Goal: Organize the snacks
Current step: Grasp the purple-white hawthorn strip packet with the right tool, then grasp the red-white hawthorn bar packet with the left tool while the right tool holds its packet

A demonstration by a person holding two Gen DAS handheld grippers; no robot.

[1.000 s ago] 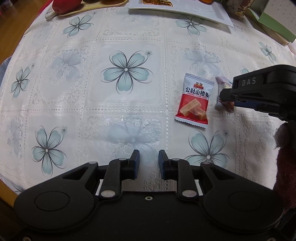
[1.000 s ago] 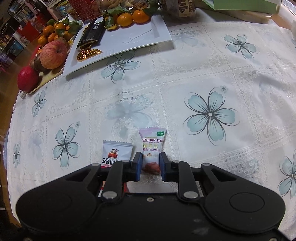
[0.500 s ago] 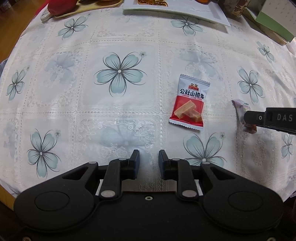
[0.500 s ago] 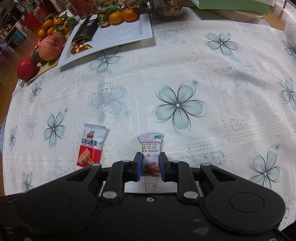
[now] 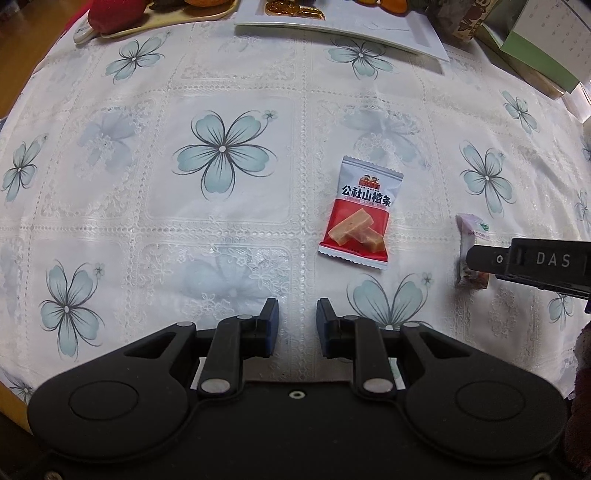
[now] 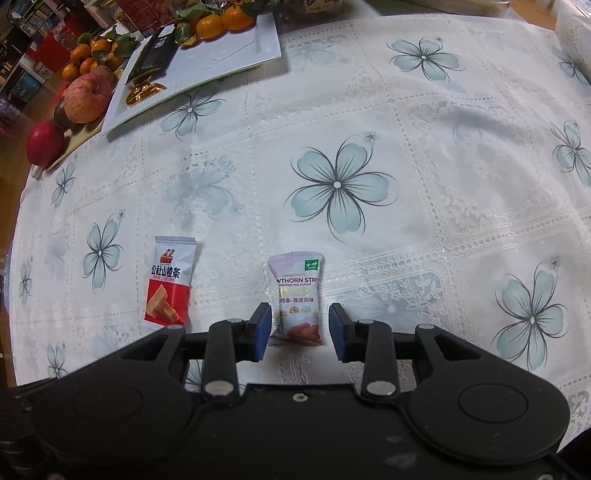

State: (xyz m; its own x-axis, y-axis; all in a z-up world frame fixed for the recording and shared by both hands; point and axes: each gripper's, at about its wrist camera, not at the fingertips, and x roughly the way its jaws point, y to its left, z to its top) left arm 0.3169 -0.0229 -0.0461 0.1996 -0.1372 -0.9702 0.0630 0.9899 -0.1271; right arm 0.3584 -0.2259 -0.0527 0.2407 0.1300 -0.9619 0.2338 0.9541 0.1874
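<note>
The right gripper stands with its jaws apart, the blue pads on either side of the pale purple hawthorn strip packet but not pinching it; the packet lies flat on the flowered tablecloth. At about nine o'clock from it, well apart, lies the red-and-white hawthorn bar packet, also flat on the cloth. The left gripper hovers with a gap between its jaws and nothing in them, the red packet at roughly one o'clock from its tips.

Far off at eleven o'clock in the right wrist view sits the white rectangular tray, with tangerines, a dark packet and gold-wrapped sweets on it. I'd judge the sorting is only partly done: both loose packets are not yet with the others on the tray.
</note>
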